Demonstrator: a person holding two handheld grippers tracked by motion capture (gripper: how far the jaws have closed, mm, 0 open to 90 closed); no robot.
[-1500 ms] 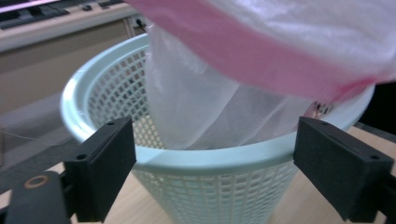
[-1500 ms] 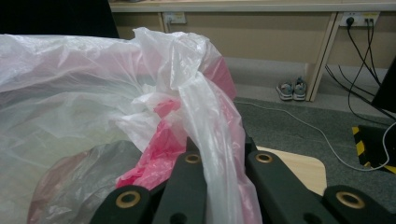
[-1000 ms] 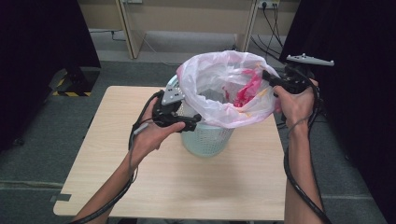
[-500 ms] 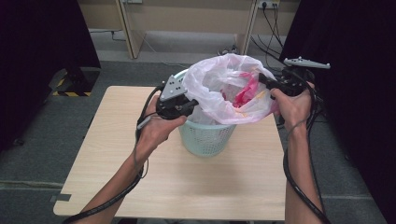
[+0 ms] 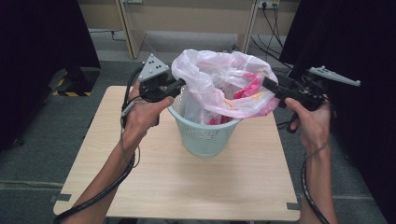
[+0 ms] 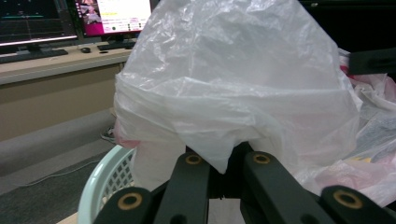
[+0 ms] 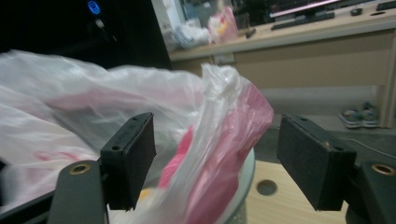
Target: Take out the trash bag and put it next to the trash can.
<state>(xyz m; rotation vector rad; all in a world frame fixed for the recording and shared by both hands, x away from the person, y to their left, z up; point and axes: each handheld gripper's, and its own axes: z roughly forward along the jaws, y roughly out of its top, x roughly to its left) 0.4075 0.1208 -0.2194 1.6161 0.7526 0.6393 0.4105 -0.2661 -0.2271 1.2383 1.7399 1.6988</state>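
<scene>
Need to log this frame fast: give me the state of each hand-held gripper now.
Left hand-held gripper: shut on the plastic bag.
Right hand-held gripper: open, jaws apart either side of a bunched fold of the bag, not clamping it.

Grey carpet floor [image 5: 42, 140], black curtains [image 5: 42, 51]

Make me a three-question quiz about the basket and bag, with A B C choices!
1. Where is the basket?
A. on the table
B. on the floor
C. on a chair

2. What colour is the basket?
A. black
B. pale green
C. orange

3. How is the right tool?
A. shut on the bag
B. lying on the table
C. open around the bag's edge

Answers:
1. A, it stands on the wooden top.
2. B, its lattice wall is pale green.
3. C, its jaws stand wide apart with plastic between them.
</scene>
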